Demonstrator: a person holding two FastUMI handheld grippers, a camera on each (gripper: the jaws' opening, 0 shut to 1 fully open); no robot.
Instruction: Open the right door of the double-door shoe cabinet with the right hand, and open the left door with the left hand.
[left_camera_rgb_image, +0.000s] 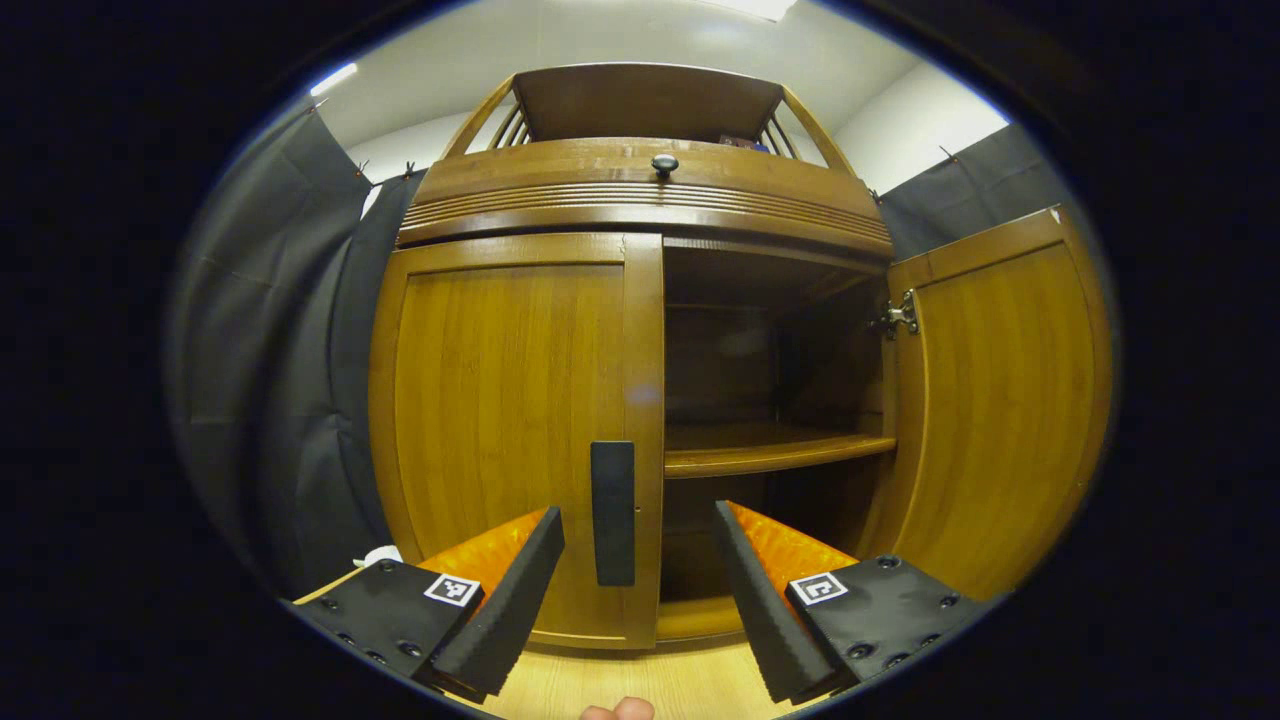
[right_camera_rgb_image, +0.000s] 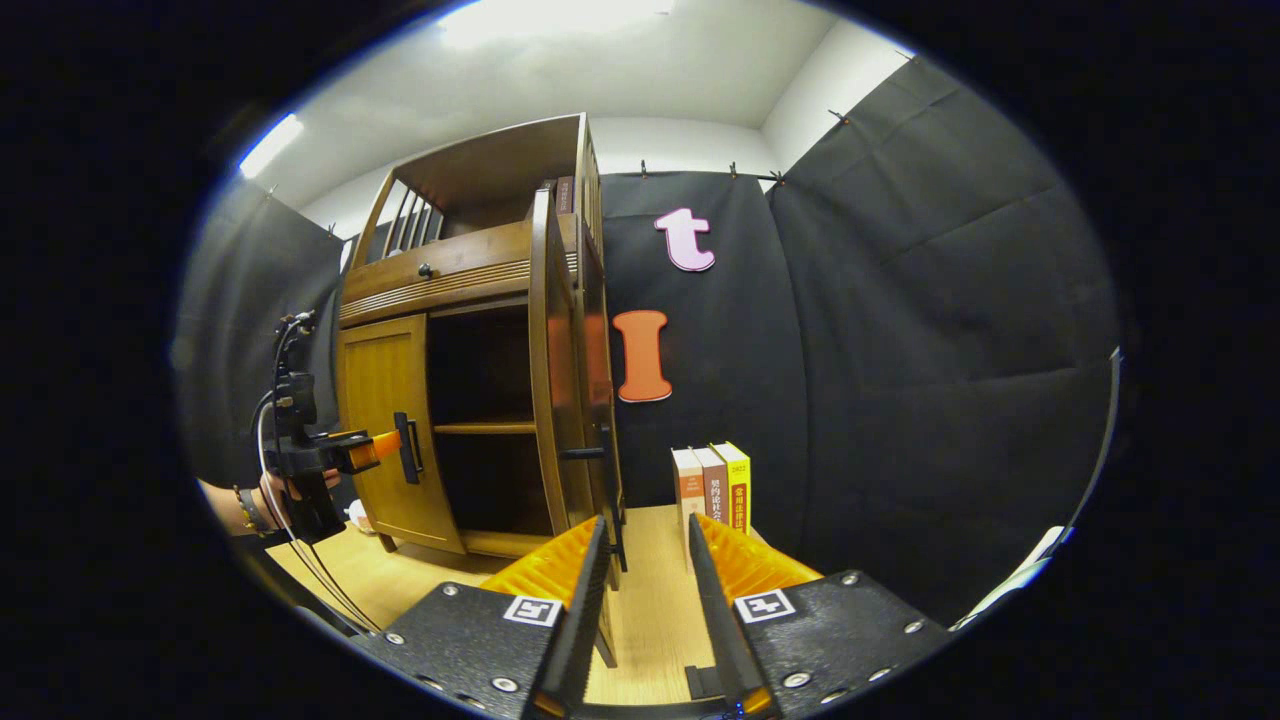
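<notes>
Right door (left_camera_rgb_image: 1000, 400) is swung out already; left door (left_camera_rgb_image: 510, 430) remains closed. Centre your spread left gripper (left_camera_rgb_image: 640, 590) on its handle (left_camera_rgb_image: 612, 512), clamp, pull outward; right gripper (right_camera_rgb_image: 645, 590) hangs released

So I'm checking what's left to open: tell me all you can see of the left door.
The left door is a warm brown wooden panel with a raised frame, standing shut against the cabinet. A dark upright bar handle sits low on its inner edge. In the left gripper view the left gripper is open, its fingers either side of the handle, not touching it. In the right gripper view it sits right at the handle. The right door beside it is swung wide.
</notes>
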